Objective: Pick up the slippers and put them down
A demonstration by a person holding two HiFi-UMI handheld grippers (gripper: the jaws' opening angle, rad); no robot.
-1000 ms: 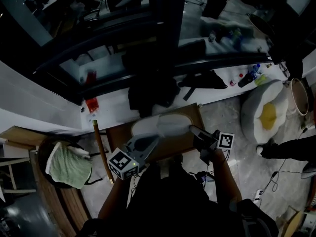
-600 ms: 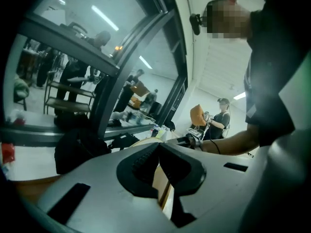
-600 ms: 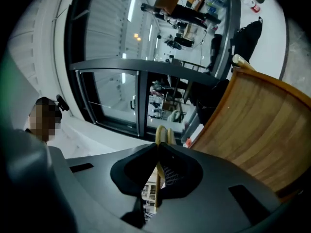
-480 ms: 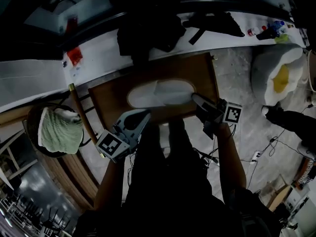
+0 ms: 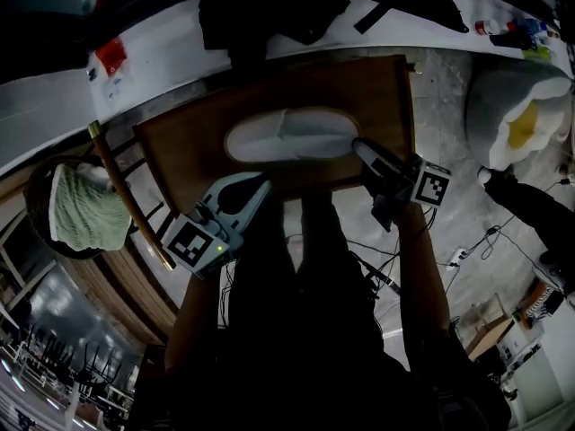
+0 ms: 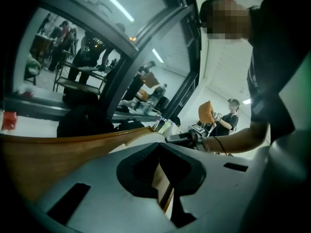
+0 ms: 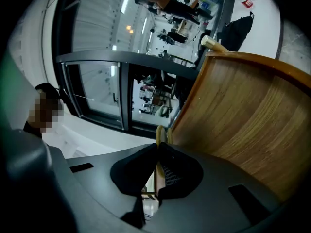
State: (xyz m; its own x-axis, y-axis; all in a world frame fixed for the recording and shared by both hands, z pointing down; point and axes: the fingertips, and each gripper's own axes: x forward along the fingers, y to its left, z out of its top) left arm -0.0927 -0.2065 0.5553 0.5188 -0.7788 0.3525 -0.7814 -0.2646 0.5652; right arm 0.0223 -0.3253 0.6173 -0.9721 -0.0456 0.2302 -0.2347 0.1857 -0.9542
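Note:
A white slipper lies lengthwise on or just over the brown wooden table. My right gripper is shut on the slipper's right end. In the right gripper view a pale edge of the slipper shows at the closed right gripper, with the table beside it. My left gripper meets the slipper's near edge. In the left gripper view the left gripper is pinched on a cream strip, the white slipper runs on beyond it, and the right gripper is at the far end.
A green cloth sits on a round stand at the left, beside a slanting wooden stick. An egg-shaped cushion lies on the floor to the right. Dark clothing rests on the white ledge behind. Cables trail on the floor near my legs.
Both grippers have come down together with the slipper, from above the table to its surface. The grips look unchanged.

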